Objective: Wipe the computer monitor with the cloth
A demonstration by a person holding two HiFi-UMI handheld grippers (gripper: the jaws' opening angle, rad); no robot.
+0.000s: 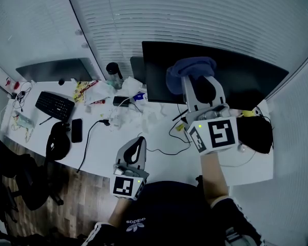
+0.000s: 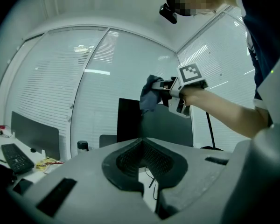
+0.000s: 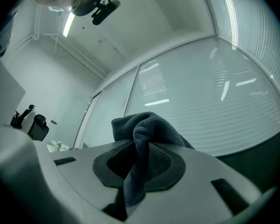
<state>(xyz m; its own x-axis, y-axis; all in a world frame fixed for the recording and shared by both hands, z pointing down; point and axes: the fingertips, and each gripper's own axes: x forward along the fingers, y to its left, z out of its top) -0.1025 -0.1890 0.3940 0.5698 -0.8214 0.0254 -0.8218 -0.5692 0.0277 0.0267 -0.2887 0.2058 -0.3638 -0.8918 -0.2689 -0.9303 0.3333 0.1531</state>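
**Right gripper clamped on the cloth at the top of the monitor**

Right gripper first: I hold it out over the desk with my arm stretched forward. Its jaws are clenched on a dark blue cloth. In the right gripper view the cloth is pinched between the two dark pads. A bunched fold rises above them and a tail hangs down below. From the head view the bundle sits at the upper edge of the black monitor, towards its left side. I cannot tell whether the cloth actually presses on the screen.

The left gripper is low and close to my body, just over the near edge of the desk. Its jaws are closed together with nothing between them. It points towards the monitor, so its own view shows the right gripper and the cloth up at the screen's top edge.

The monitor stands at the back of the white desk, in front of the window blinds. A second monitor stands well to the left. In front of that one are a black keyboard and a phone. A dark cup stands between the two monitors, and crumpled papers lie near the base of the monitor. A black cable runs across the desk towards its front edge.
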